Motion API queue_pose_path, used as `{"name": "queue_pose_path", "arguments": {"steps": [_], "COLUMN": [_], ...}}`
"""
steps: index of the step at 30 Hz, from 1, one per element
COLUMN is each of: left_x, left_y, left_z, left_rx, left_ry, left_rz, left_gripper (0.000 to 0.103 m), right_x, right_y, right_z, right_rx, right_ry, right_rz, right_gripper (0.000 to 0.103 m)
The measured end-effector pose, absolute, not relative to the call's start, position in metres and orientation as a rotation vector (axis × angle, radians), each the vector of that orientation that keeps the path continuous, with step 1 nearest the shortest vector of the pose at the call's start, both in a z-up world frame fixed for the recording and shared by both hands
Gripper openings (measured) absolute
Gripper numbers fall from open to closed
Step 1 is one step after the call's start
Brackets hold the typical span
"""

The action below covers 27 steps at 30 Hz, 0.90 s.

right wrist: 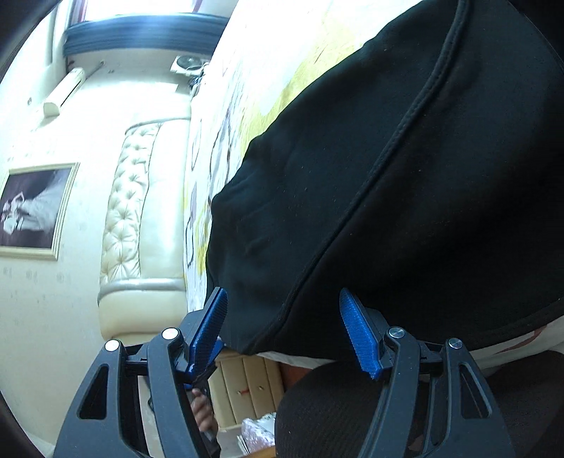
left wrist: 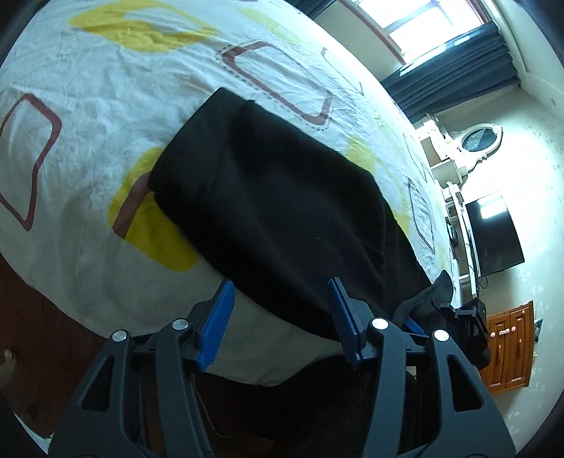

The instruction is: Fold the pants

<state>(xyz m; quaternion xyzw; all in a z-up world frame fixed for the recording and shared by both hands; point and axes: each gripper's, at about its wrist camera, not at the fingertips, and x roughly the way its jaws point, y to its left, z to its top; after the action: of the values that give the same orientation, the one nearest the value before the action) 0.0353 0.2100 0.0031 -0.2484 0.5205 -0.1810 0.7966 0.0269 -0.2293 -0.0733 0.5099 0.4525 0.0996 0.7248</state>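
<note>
Black pants (left wrist: pixel 275 211) lie folded flat on patterned bedsheet (left wrist: pixel 105 105), near bed edge. Left gripper (left wrist: pixel 280 317) hovers over near hem, blue pads apart, nothing between. Right gripper (right wrist: pixel 283 331) at pants' seamed edge, jaws spread, fabric between pads but unpinched. Tufted headboard (right wrist: pixel 127 211) beyond.

Light: you get daylight from the window (left wrist: pixel 430 24), up and right of the fingers.
Glare: wall (left wrist: pixel 521 169) washes out.
Pants (left wrist: pixel 275 211): black, detail lost.
Edges: fisheye bending, dark corners.
</note>
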Motion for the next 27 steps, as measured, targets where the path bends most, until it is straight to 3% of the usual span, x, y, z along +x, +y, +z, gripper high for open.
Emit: {"name": "queue_pose_path", "arguments": {"steps": [2, 4, 6, 9, 12, 14, 19, 21, 27], "left_x": [0.037, 0.042, 0.050, 0.057, 0.058, 0.056, 0.053, 0.055, 0.072], "left_y": [0.195, 0.175, 0.155, 0.136, 0.127, 0.126, 0.129, 0.124, 0.093], "left_z": [0.015, 0.021, 0.017, 0.000, -0.020, -0.020, -0.006, 0.001, 0.003], "left_rx": [-0.458, -0.359, -0.274, -0.188, -0.137, -0.130, -0.201, -0.205, -0.179], "left_ry": [1.080, 1.049, 1.064, 1.121, 1.159, 1.143, 1.090, 1.075, 1.105], "left_rz": [-0.407, -0.434, -0.450, -0.455, -0.449, -0.451, -0.444, -0.446, -0.452], "left_gripper": [0.058, 0.068, 0.068, 0.068, 0.068, 0.070, 0.070, 0.070, 0.072], "right_x": [0.032, 0.035, 0.029, 0.012, -0.007, -0.020, -0.064, -0.070, -0.003], "right_y": [-0.228, -0.230, -0.235, -0.246, -0.265, -0.289, -0.401, -0.446, -0.528], "right_z": [-0.073, -0.075, -0.079, -0.082, -0.078, -0.064, -0.011, 0.010, 0.054], "right_rx": [1.102, 1.078, 1.078, 1.095, 1.113, 1.084, 1.011, 1.006, 0.773], "right_ry": [1.011, 1.023, 1.028, 1.055, 1.061, 1.017, 0.822, 0.774, 0.859], "right_rz": [0.200, 0.169, 0.159, 0.178, 0.202, 0.160, -0.066, -0.158, -0.460], "right_gripper": [0.063, 0.050, 0.035, 0.029, 0.035, 0.045, 0.047, 0.056, 0.056]}}
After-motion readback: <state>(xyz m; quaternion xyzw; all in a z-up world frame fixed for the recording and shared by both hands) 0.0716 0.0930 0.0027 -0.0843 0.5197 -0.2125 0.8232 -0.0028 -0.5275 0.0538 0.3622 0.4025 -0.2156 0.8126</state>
